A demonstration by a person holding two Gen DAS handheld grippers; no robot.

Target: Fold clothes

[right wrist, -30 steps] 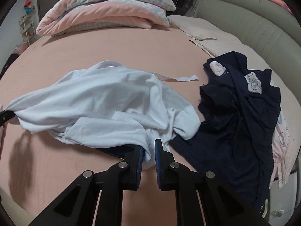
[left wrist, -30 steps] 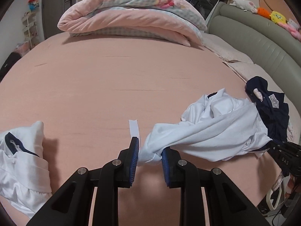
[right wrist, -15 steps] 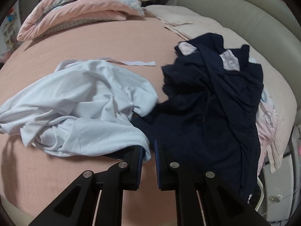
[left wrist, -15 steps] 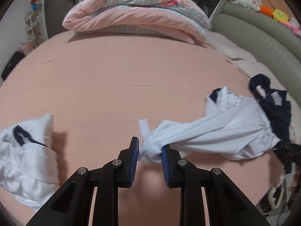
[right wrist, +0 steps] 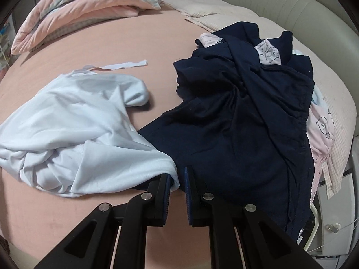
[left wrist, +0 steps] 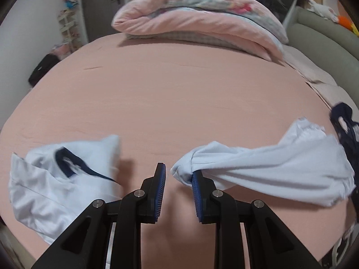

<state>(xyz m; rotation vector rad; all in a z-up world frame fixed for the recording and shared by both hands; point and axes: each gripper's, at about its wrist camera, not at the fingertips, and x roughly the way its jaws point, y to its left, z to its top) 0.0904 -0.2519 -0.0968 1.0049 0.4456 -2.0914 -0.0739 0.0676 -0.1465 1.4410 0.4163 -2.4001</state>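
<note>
The crumpled pale-blue cotton shirt [right wrist: 74,130] sags on the pink bed [left wrist: 179,103], both hand-held grippers released.

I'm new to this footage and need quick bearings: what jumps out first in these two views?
A crumpled white garment lies on the pink bed, directly ahead of both grippers, its edge at the right gripper and its bunched end beside the open left gripper. Right of it sprawls a dark navy heap. A folded pink quilt sits at the far side, and another white garment with navy trim lies at the left.
</note>
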